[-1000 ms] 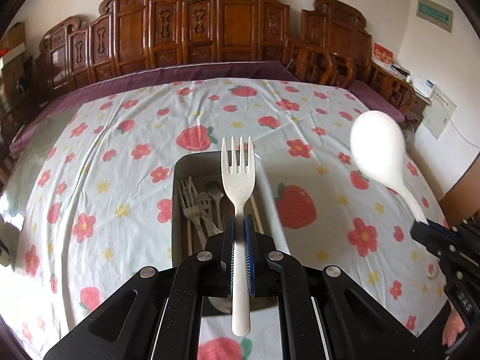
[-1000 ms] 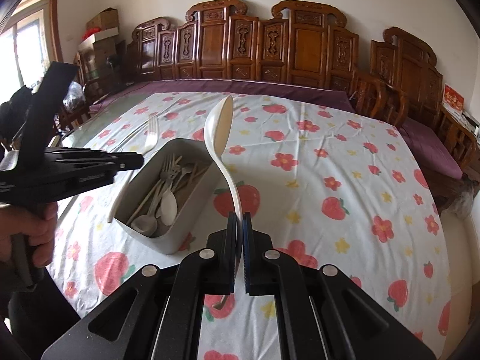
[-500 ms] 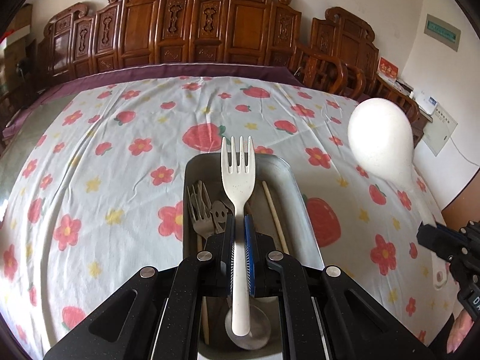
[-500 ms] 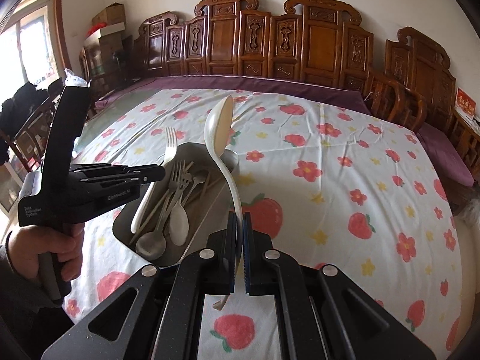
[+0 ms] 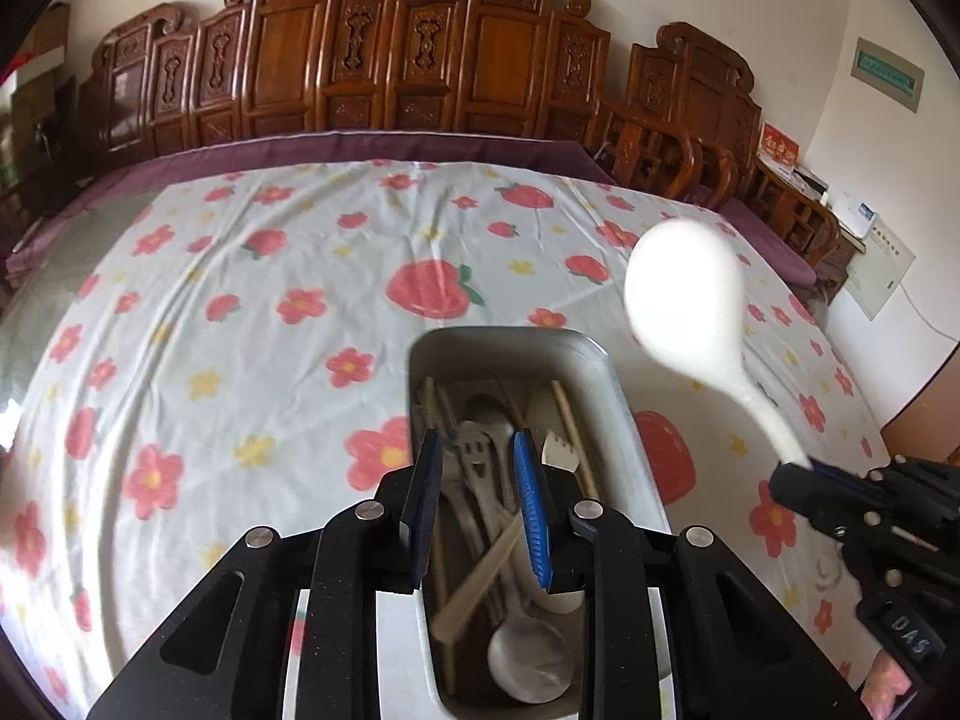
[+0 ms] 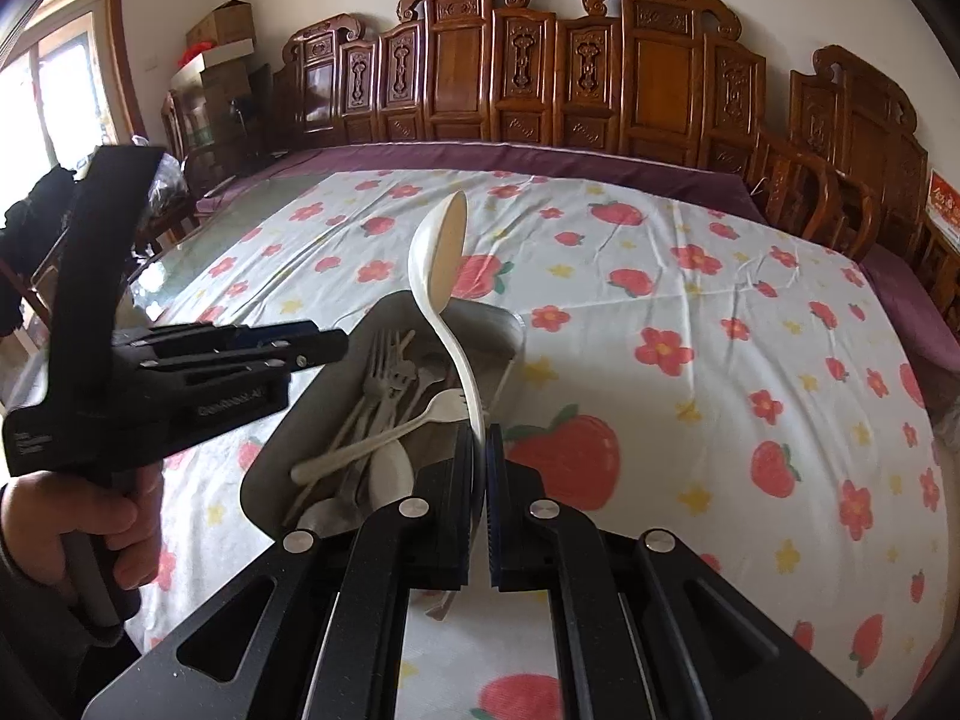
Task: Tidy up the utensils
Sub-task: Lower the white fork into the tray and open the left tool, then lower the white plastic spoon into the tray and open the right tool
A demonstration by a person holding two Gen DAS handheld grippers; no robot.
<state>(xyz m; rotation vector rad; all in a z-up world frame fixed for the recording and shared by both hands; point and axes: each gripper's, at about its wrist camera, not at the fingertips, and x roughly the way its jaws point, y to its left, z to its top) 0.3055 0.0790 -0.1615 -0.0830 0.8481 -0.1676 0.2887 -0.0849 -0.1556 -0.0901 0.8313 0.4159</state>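
Observation:
A grey metal tray (image 5: 606, 378) holds several forks, spoons and chopsticks. My left gripper (image 5: 477, 504) is open and empty just above the tray's near half. The cream plastic fork (image 5: 480, 576) lies in the tray below it, and shows in the right wrist view (image 6: 384, 438). My right gripper (image 6: 478, 456) is shut on the handle of a white plastic spoon (image 6: 441, 276), held bowl-up over the tray's (image 6: 510, 330) right rim. The spoon (image 5: 684, 300) and right gripper (image 5: 807, 474) also show at the right of the left wrist view.
The table wears a white cloth with strawberries and flowers (image 5: 240, 312). A purple cloth border (image 6: 540, 156) and carved wooden chairs (image 6: 540, 78) line the far side. A hand holds the left gripper (image 6: 336, 345) left of the tray.
My left gripper has opened and the cream fork has dropped into the tray. My right gripper has carried the white spoon closer, over the tray's right rim.

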